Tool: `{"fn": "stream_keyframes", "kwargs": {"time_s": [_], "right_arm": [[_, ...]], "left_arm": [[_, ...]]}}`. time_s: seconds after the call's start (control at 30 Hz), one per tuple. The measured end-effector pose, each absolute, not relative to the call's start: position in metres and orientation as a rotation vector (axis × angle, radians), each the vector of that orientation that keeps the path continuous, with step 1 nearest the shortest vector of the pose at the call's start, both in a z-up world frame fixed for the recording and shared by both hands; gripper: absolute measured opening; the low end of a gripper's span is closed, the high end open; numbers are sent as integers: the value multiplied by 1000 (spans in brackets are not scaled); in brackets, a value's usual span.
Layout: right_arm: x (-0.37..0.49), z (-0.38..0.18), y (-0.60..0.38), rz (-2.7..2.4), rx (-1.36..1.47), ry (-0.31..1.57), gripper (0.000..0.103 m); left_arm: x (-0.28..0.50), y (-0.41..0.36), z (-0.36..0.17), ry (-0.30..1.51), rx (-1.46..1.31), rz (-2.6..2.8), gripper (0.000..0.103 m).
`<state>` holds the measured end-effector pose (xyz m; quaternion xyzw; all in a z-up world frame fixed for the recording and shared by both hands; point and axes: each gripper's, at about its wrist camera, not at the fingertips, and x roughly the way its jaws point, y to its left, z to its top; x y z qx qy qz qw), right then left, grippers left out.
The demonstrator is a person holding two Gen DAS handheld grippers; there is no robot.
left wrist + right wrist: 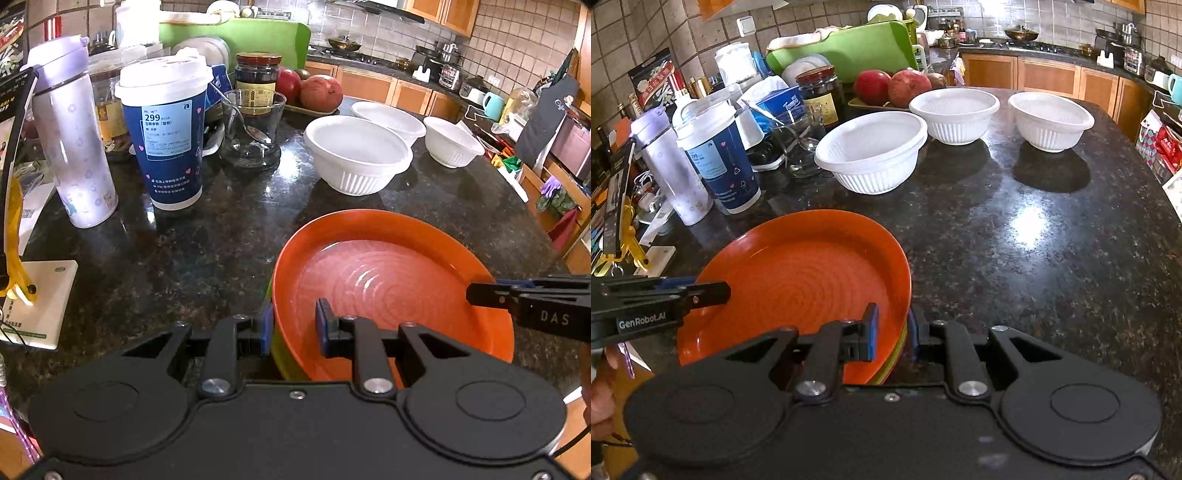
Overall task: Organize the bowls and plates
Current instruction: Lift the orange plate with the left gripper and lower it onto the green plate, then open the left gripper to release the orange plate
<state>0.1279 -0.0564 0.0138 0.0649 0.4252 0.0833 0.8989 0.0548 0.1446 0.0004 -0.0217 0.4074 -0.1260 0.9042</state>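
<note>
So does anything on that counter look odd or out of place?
Nothing spilled or broken. One oddity: the nearest white bowl looks like two nested unevenly, its rim doubled. The orange plate sits on a green one, both tongs gripping the stack's edges.

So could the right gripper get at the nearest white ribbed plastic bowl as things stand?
Probably not yet: the right gripper is clamped on the rim of the orange plate stack. The counter between it and the nearest white ribbed bowl looks bare, so once it lets go the way seems free.

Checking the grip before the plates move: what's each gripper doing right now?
Left gripper: closed on the rim of the plate stack.
Right gripper: closed on the stack's opposite rim.
</note>
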Motion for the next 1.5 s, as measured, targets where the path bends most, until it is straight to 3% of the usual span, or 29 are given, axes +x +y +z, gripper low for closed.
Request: {"fn": "stream_keyframes", "kwargs": {"time_s": [0.1, 0.37, 0.43, 0.5, 0.57, 0.67, 0.83, 1.23, 1.5], "right_arm": [[129, 14, -56, 175, 134, 883, 25], [129, 17, -57, 173, 126, 861, 27], [128, 18, -58, 161, 126, 850, 33], [127, 19, -60, 138, 119, 841, 47], [126, 20, -63, 108, 108, 833, 52], [127, 20, -68, 65, 96, 847, 68], [130, 14, -87, -19, 98, 900, 78], [139, 1, -134, -94, 146, 1064, 88], [166, 22, -168, 110, 234, 994, 86]], "left_arm": [[56, 144, 0, 842, -39, -259, 31], [55, 145, 5, 834, -42, -268, 35], [55, 145, 5, 833, -51, -260, 35], [54, 146, 6, 827, -51, -247, 35], [54, 145, 6, 818, -42, -229, 35], [54, 142, 7, 805, -28, -214, 37], [57, 137, 9, 801, -10, -212, 41], [75, 106, 16, 804, 2, -235, 42], [99, 84, 31, 808, -16, -179, 42]]}}
